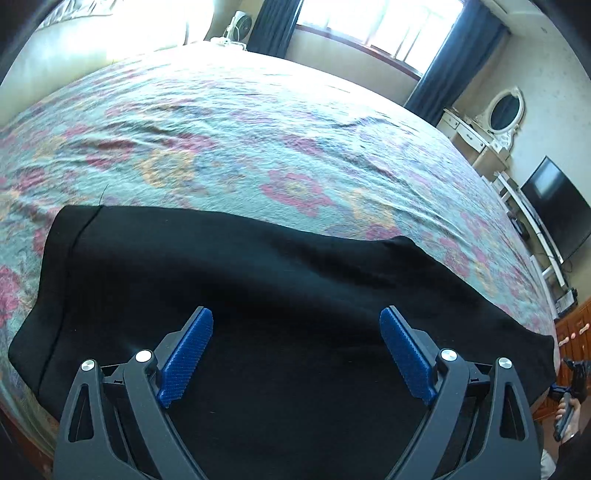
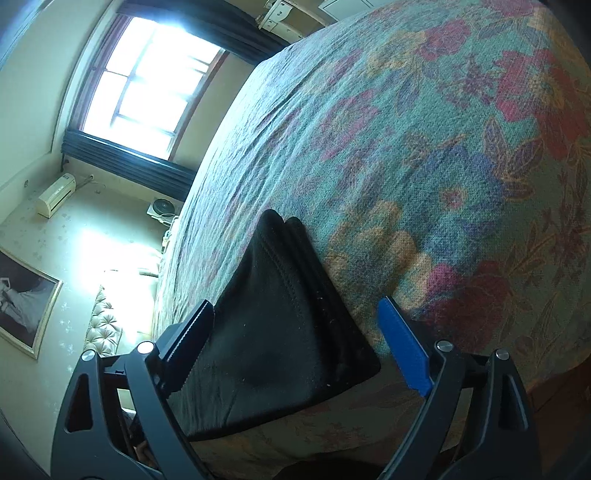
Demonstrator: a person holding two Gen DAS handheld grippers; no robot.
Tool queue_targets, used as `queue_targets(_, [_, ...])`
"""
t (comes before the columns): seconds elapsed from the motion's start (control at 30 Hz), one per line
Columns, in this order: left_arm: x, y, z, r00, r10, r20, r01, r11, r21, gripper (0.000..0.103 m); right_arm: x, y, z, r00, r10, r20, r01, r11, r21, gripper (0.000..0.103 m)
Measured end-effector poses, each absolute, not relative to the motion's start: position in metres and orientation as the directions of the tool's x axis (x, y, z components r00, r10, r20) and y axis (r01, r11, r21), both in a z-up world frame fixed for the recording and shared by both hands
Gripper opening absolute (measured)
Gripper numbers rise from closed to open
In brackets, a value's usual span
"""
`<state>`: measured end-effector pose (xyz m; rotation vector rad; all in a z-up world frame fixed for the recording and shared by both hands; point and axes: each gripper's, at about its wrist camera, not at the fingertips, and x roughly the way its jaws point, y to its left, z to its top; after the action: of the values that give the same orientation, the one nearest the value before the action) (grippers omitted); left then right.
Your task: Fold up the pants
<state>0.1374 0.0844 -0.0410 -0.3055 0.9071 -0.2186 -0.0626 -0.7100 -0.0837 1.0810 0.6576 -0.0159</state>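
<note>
Floral bed cover (image 1: 258, 147) carries black pants (image 1: 258, 295), folded flat, stitched hem visible. Left hand-held gripper (image 1: 296, 354) and right hand-held gripper (image 2: 295, 347) stand wide, gripping nothing.

Black pants (image 1: 258, 295), floral teal bedspread (image 1: 258, 147)

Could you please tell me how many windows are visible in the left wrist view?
1: the window sits at the top of the frame behind the bed, between dark curtains. Others may lie outside the view.
</note>
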Motion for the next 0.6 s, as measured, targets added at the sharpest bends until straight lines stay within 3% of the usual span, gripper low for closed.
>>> queue_targets(0.1, [0.131,0.099,-0.047,0.610,-0.388,-0.691,0.124,0.908,-0.400,0.091,-0.077,-0.713,-0.096,0.827,0.341,-0.446,0.287,0.427,0.857,0.090])
queue_targets(0.23, [0.123,0.091,-0.055,0.634,-0.362,-0.684,0.191,0.930,-0.316,0.091,-0.087,-0.713,-0.107,0.844,0.391,-0.367,0.235,0.346,0.908,0.090])
queue_targets(0.33, [0.125,0.084,-0.054,0.632,-0.341,-0.696,0.186,0.939,-0.291,0.095,-0.086,-0.706,-0.109,0.829,0.423,-0.366,0.219,0.358,0.908,0.090])
queue_targets(0.4, [0.125,0.085,-0.056,0.637,-0.344,-0.690,0.183,0.937,-0.298,0.095,-0.088,-0.703,-0.107,0.819,0.411,-0.400,0.243,0.383,0.891,0.082])
queue_targets(0.43, [0.125,0.086,-0.057,0.640,-0.348,-0.685,0.183,0.935,-0.304,0.095,-0.089,-0.702,-0.105,0.811,0.406,-0.422,0.261,0.396,0.880,0.067])
queue_targets(0.47, [0.125,0.087,-0.057,0.641,-0.354,-0.681,0.184,0.932,-0.311,0.095,-0.086,-0.696,-0.102,0.798,0.399,-0.452,0.283,0.414,0.865,0.045])
queue_targets(0.5, [0.125,0.089,-0.057,0.641,-0.360,-0.678,0.184,0.929,-0.320,0.095,-0.084,-0.695,-0.103,0.783,0.399,-0.477,0.304,0.424,0.853,0.035])
queue_targets(0.6, [0.125,0.093,-0.057,0.640,-0.379,-0.668,0.182,0.920,-0.347,0.095,-0.087,-0.694,-0.107,0.784,0.393,-0.481,0.318,0.410,0.855,0.030])
